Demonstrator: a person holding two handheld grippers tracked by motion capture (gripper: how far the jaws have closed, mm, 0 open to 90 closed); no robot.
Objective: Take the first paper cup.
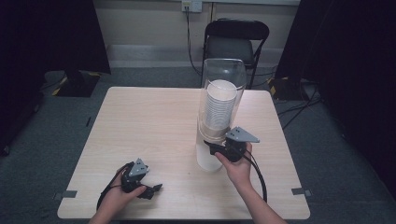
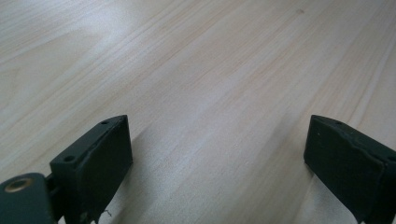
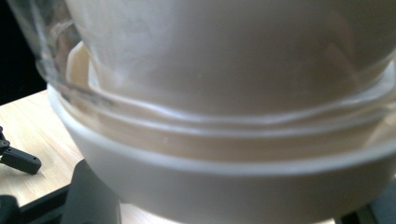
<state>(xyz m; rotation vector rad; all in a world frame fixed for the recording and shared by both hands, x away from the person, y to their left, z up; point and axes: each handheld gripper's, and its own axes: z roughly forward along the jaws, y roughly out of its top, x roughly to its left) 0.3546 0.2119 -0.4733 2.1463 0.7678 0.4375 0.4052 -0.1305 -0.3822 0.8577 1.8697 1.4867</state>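
Left gripper: your left gripper (image 1: 156, 188) lies low over the near-left part of the table (image 1: 149, 121), your hand wrapped round its body. In the left gripper view its jaws stand spread wide with bare wood grain between them, pinching nothing.
Right gripper: your right gripper (image 1: 211, 148) is pressed up against the base of the dispenser, near the right of the table. Its jaws are hidden behind the base in the high view, and in the right gripper view one dark jaw shows at the lower left, the other cut off at the lower right corner. They appear to sit either side of the base, but you cannot tell whether they squeeze it.
Dispenser: a tall clear tube (image 1: 223, 88) stands upright on a white base (image 3: 233, 186), right of centre.
Cups: a stack of white cups (image 1: 218, 109) sits inside the tube; its lower end blurs into the base, so the count is not readable.
Close view: the tube and base are very near and out of focus.
Background: a dark chair (image 1: 236, 39) stands beyond the far edge, partly hidden by the tube.
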